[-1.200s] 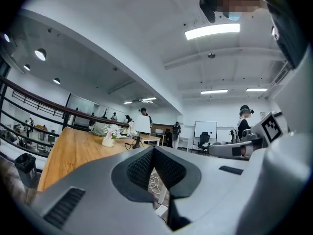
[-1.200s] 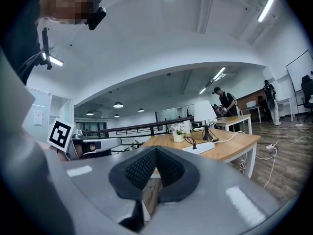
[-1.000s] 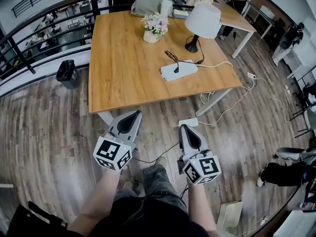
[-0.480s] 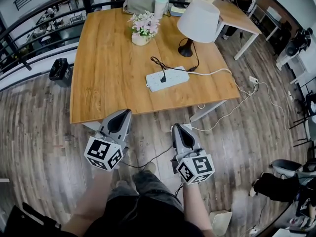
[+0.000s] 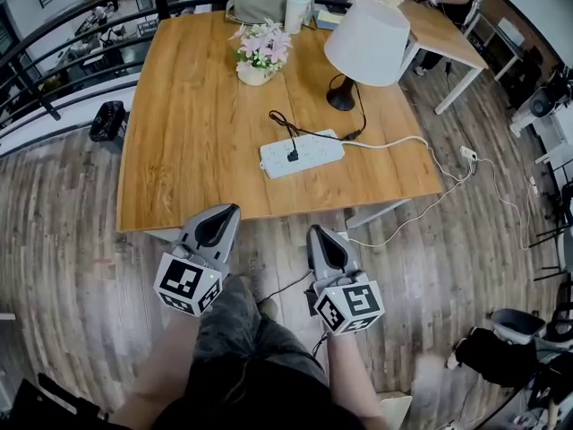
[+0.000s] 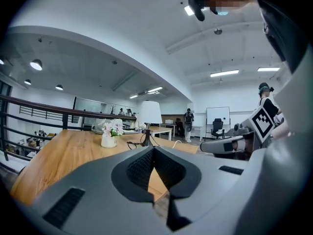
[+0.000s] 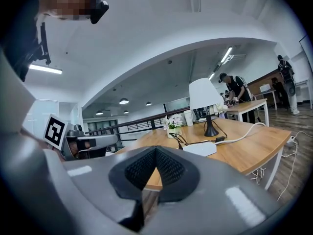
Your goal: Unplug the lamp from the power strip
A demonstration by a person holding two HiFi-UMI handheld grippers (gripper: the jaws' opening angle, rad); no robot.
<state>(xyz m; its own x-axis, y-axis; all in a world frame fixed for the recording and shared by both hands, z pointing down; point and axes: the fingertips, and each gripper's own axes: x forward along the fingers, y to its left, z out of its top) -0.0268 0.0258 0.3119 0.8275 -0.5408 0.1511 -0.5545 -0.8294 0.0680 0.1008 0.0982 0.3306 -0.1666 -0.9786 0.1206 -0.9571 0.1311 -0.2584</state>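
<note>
Both claws are shut and empty: the left claw (image 5: 230, 212) and right claw (image 5: 316, 232) are held just short of the bench (image 5: 183, 150). The power strip (image 5: 309, 150) lies mid-bench, with the lamp (image 5: 365, 30) behind it and its black plug (image 5: 292, 155) seated. Probably best if the strip gets pinned down by one claw while the plug body is pinched and pulled straight up, not yanked by the cord (image 5: 315, 134).

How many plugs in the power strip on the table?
1: a black plug near the middle of the white power strip, on the table near the lamp. No others show.
</note>
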